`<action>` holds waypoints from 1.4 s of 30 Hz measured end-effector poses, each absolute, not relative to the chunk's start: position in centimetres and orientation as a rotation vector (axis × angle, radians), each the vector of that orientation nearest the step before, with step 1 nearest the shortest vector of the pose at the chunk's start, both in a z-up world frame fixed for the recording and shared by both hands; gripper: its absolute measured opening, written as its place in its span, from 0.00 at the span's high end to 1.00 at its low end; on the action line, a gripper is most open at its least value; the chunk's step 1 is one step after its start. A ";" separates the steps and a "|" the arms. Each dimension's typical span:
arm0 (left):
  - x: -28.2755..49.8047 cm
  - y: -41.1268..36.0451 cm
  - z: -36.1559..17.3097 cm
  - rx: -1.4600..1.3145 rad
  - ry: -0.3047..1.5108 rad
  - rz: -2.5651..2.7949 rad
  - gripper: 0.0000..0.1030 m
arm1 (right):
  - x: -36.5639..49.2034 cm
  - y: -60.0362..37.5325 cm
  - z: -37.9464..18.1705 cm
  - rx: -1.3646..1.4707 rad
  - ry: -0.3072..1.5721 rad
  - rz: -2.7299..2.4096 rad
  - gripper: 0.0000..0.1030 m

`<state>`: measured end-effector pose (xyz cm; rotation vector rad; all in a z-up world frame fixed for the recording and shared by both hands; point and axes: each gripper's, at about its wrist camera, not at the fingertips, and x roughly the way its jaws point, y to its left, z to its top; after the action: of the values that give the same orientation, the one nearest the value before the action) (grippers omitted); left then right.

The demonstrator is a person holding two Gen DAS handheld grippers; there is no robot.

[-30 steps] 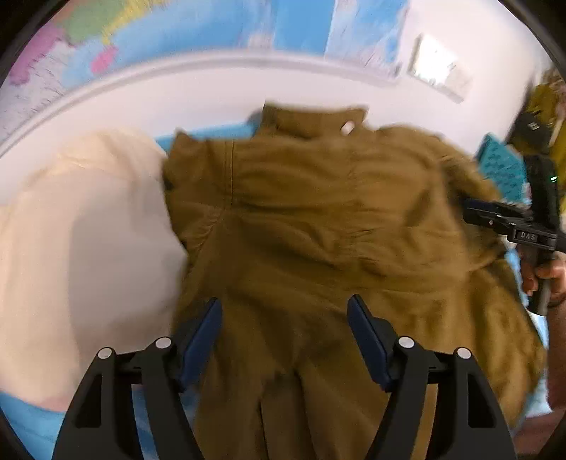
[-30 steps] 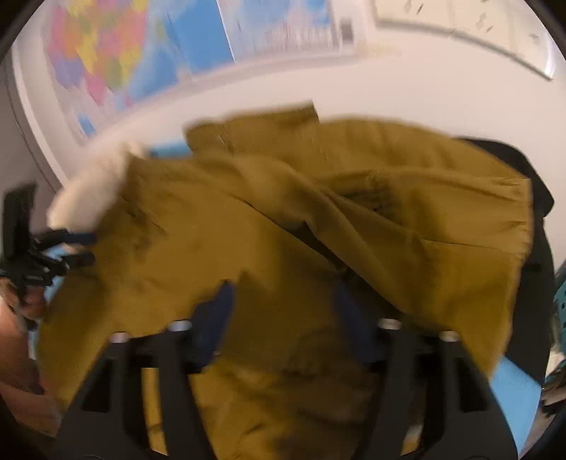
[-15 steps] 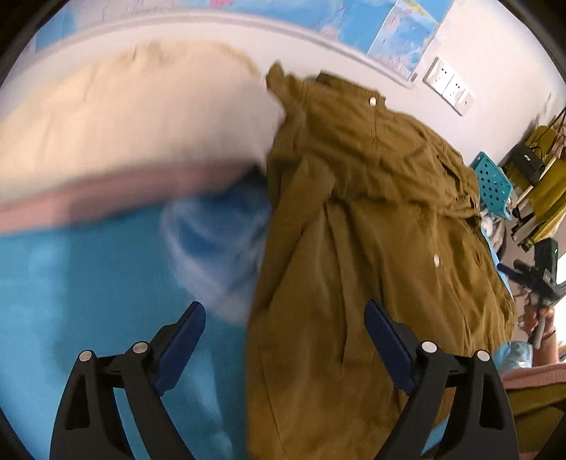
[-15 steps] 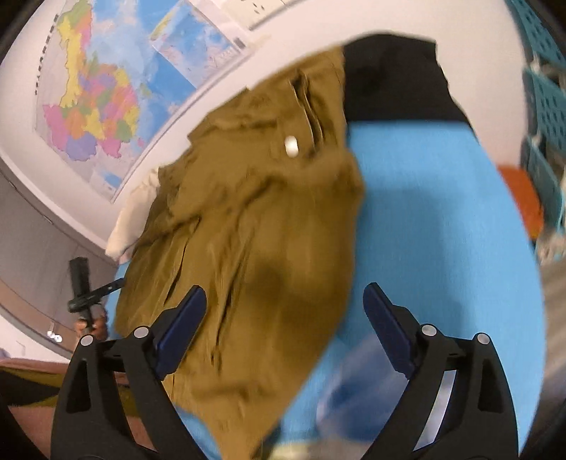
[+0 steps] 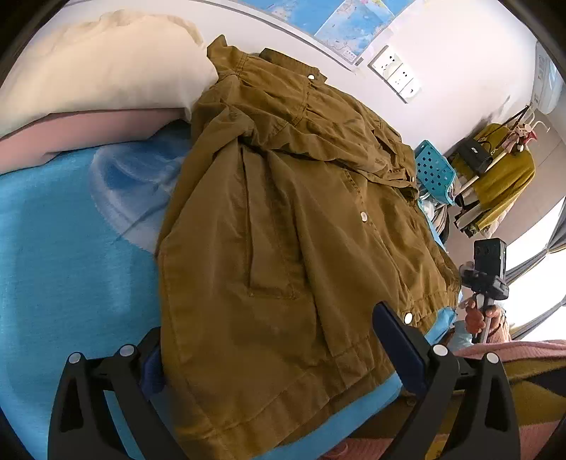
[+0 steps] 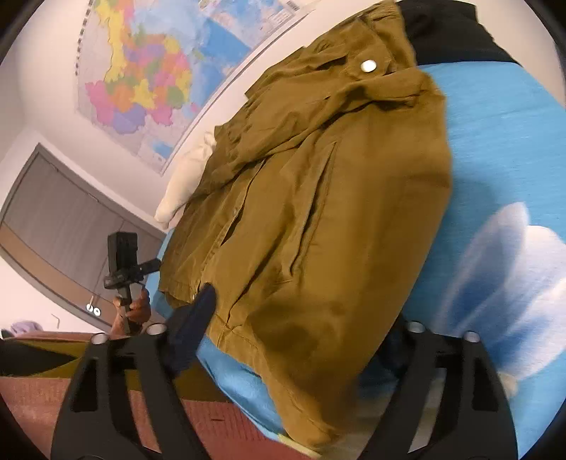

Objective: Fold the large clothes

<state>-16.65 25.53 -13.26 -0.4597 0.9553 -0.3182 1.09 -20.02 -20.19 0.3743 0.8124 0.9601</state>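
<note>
Since a second ago the olive-brown cotton jacket with pale snap buttons (image 5: pixel 283 226) has gone from hanging bunched between the tools to lying spread on the bright blue fleecy bed cover (image 5: pixel 53 254), collar toward the wall, hem hanging slightly over the near edge; both tools are now drawing back toward that edge. Left gripper (image 5: pixel 276 350): jaws standing wide, straddling the hem corner, gripping nothing. Right gripper (image 6: pixel 300 336): jaws likewise wide, one blue pad showing beside the hem, the other hidden under cloth. Judgement: the lay-out step appears done; folding proper is not yet begun. Jacket material: woven, matte, medium-weight, creasing in soft ridges; one sleeve is lying folded across the chest, slanted welt pockets and a stitched hem band are showing. Adjacent: a cream puffy pillow (image 5: pixel 99 63) touching the jacket's shoulder; a black folded garment (image 6: pixel 452 32) lying beyond the collar; a turquoise perforated plastic basket (image 5: pixel 433 173) standing past the bed.
</note>
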 end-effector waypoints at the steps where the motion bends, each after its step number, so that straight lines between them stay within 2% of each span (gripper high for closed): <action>1: -16.5 25.3 -13.2 -0.476 0.948 -0.313 0.14 | 1.4 -19.7 -20.5 0.388 0.835 0.958 0.67; 2: -16.4 25.3 -13.2 -0.490 0.950 -0.311 0.42 | 1.7 -19.6 -20.8 0.406 0.847 0.958 0.83; 4: -15.9 25.0 -13.7 -0.521 0.982 -0.277 0.80 | 1.6 -19.7 -20.1 0.443 0.811 0.981 0.89; 6: -16.0 24.9 -13.5 -0.529 0.982 -0.247 0.94 | 0.7 -20.5 -18.4 0.465 0.741 0.995 0.90; 14: -19.9 24.3 -7.2 -0.550 0.808 -0.298 0.94 | -5.7 -24.2 -10.8 0.432 0.459 1.078 0.91; 16: -21.3 24.1 -6.2 -0.547 0.767 -0.322 0.93 | -6.6 -25.4 -10.4 0.429 0.432 1.088 0.91; 19: -23.0 24.3 -6.8 -0.563 0.762 -0.346 0.91 | -6.5 -26.1 -12.0 0.431 0.489 1.052 0.90; 25: -23.0 24.2 -13.0 -0.604 0.934 -0.310 0.92 | -4.2 -27.3 -19.4 0.532 0.673 0.973 0.87; 28: -23.0 24.3 -14.2 -0.609 0.949 -0.291 0.92 | -4.0 -28.0 -21.4 0.564 0.702 0.952 0.87; 29: -23.0 24.4 -14.1 -0.609 0.946 -0.294 0.91 | -4.0 -28.1 -21.7 0.568 0.709 0.960 0.83; 31: -22.9 24.1 -14.0 -0.592 0.959 -0.295 0.81 | -4.5 -28.0 -21.9 0.528 0.712 0.961 0.75; 32: -22.8 23.9 -14.1 -0.583 0.972 -0.304 0.67 | -4.7 -27.7 -22.0 0.515 0.717 0.967 0.66; 33: -22.6 23.6 -14.4 -0.574 0.995 -0.308 0.60 | -4.9 -27.8 -22.2 0.509 0.720 0.970 0.62; 34: -22.5 23.5 -14.4 -0.565 0.996 -0.314 0.56 | -4.9 -27.5 -22.4 0.506 0.726 0.975 0.61; 35: -22.7 23.1 -14.3 -0.547 0.986 -0.324 0.45 | -5.0 -27.4 -22.8 0.501 0.726 0.982 0.59; 38: -22.5 22.0 -14.1 -0.522 0.973 -0.378 0.30 | -4.9 -26.9 -23.8 0.515 0.759 1.009 0.54; 40: -22.3 21.2 -14.2 -0.522 0.975 -0.409 0.31 | -5.0 -26.6 -24.0 0.524 0.755 1.041 0.56; 41: -22.3 21.1 -14.2 -0.520 0.971 -0.415 0.50 | -5.1 -26.5 -23.8 0.532 0.745 1.056 0.70; 42: -22.3 20.9 -14.2 -0.524 0.970 -0.431 0.63 | -5.2 -26.7 -23.5 0.554 0.728 1.073 0.85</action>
<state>-22.28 20.86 -14.19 -0.5242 0.9701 -0.4307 -5.20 -26.66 -23.51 0.5542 0.7284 1.0734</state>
